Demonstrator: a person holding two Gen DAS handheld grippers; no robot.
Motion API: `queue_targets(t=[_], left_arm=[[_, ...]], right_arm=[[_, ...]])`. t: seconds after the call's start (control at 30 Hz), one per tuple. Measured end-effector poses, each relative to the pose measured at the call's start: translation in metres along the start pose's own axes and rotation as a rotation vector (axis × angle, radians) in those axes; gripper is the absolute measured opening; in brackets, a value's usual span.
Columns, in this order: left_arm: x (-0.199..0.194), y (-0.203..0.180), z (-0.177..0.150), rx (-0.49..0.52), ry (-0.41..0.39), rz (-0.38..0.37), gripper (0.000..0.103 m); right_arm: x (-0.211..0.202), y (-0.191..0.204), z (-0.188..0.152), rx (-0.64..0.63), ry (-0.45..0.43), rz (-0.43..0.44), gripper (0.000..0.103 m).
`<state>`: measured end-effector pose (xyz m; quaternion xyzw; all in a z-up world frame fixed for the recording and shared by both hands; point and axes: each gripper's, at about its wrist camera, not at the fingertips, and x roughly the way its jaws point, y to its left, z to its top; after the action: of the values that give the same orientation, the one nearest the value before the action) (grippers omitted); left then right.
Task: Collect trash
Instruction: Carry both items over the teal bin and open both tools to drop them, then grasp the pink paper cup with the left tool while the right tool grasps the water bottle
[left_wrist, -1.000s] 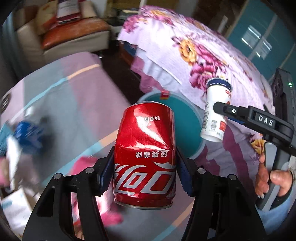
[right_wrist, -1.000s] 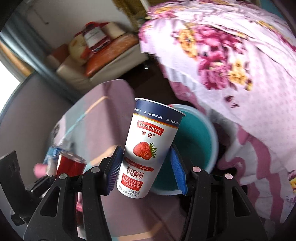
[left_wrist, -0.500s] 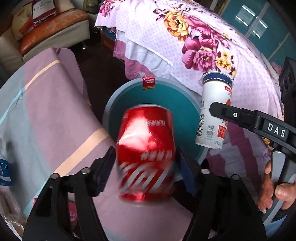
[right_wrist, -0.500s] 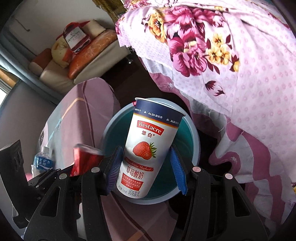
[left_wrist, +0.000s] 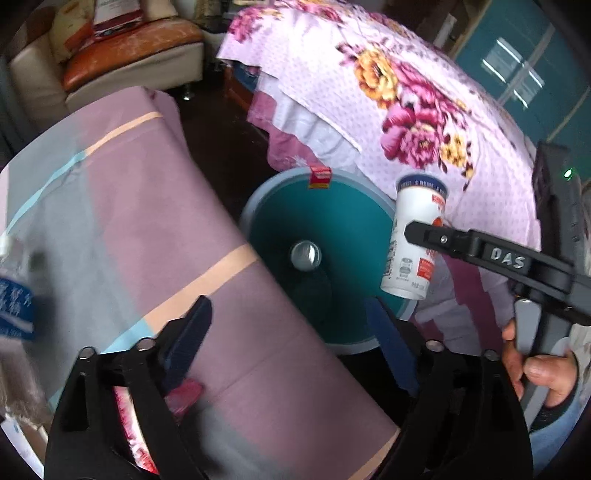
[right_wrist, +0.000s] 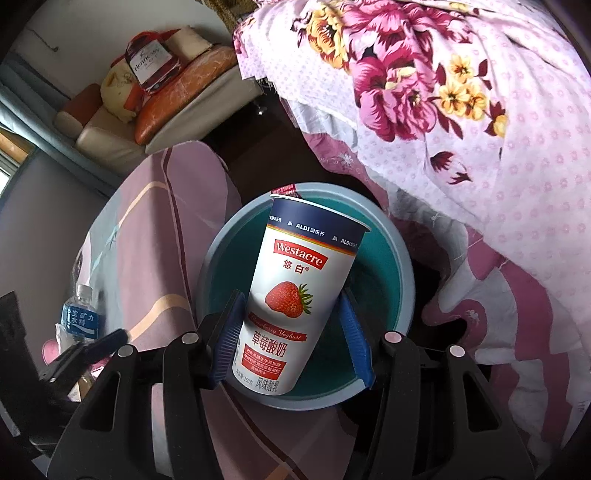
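A teal bin (left_wrist: 255, 206) stands on the floor between a striped cloth and a bed. Deep inside it a red can (left_wrist: 305, 254) shows only its silver end. Above the bin's near side my left gripper (left_wrist: 291, 336) has its jaws opening, with nothing between them. A white strawberry yoghurt cup (right_wrist: 299, 295) is upright between the blue pads (right_wrist: 229, 332) of my right gripper (right_wrist: 291, 332), which is shut on it, over the bin (right_wrist: 402, 258). In the left wrist view the cup (left_wrist: 413, 243) hangs over the bin's right rim.
A bed with a pink floral cover (left_wrist: 406, 110) borders the bin on the right, a pink and grey striped cloth (left_wrist: 129, 221) on the left. A water bottle (right_wrist: 79, 317) and pink and red scraps (left_wrist: 184, 395) lie on the cloth. A sofa (left_wrist: 129, 44) stands behind. A person's hand (left_wrist: 535, 369) grips the right handle.
The left jaws have spread and the red can has dropped out of them into the bin. Both grippers have moved over the bin, the right one lower with the cup.
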<state>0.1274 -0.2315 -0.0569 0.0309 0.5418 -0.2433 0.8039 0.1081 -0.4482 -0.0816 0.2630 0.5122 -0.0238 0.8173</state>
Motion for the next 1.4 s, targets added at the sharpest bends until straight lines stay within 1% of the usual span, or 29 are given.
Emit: queue_targets(t=[0.2, 0.37, 0.4, 0.47, 0.53, 0.83, 1.0, 1.1, 1.2, 1.33, 1.4], left_arm=[[-0.025, 0.024, -0.011, -0.073, -0.039, -0.006, 0.090], [-0.039, 0.042, -0.023, -0.113, -0.052, -0.002, 0.090], [-0.043, 0.045, -0.026, -0.117, -0.055, 0.000, 0.090], [-0.049, 0.050, -0.030, -0.125, -0.061, 0.004, 0.090], [-0.056, 0.055, -0.035, -0.136, -0.071, 0.007, 0.090], [-0.091, 0.088, -0.060, -0.206, -0.119, 0.027, 0.090], [-0.114, 0.115, -0.079, -0.261, -0.151, 0.056, 0.090], [-0.131, 0.139, -0.094, -0.316, -0.182, 0.070, 0.090], [-0.148, 0.163, -0.108, -0.368, -0.211, 0.095, 0.090], [-0.169, 0.198, -0.128, -0.427, -0.236, 0.147, 0.090], [-0.177, 0.212, -0.137, -0.454, -0.247, 0.157, 0.090]], right_arm=[[0.009, 0.010, -0.005, -0.009, 0.038, -0.005, 0.051], [0.011, 0.021, -0.009, -0.032, 0.061, -0.008, 0.052], [0.011, 0.025, -0.010, -0.038, 0.071, -0.006, 0.053], [0.010, 0.030, -0.013, -0.044, 0.076, -0.002, 0.061], [0.007, 0.037, -0.015, -0.056, 0.075, -0.005, 0.064], [-0.008, 0.077, -0.025, -0.122, 0.069, 0.012, 0.065], [-0.012, 0.117, -0.032, -0.198, 0.073, 0.036, 0.064], [-0.009, 0.153, -0.037, -0.259, 0.090, 0.068, 0.064], [-0.003, 0.186, -0.041, -0.320, 0.106, 0.091, 0.064], [0.009, 0.226, -0.048, -0.390, 0.139, 0.117, 0.064], [0.017, 0.247, -0.052, -0.416, 0.158, 0.125, 0.064]])
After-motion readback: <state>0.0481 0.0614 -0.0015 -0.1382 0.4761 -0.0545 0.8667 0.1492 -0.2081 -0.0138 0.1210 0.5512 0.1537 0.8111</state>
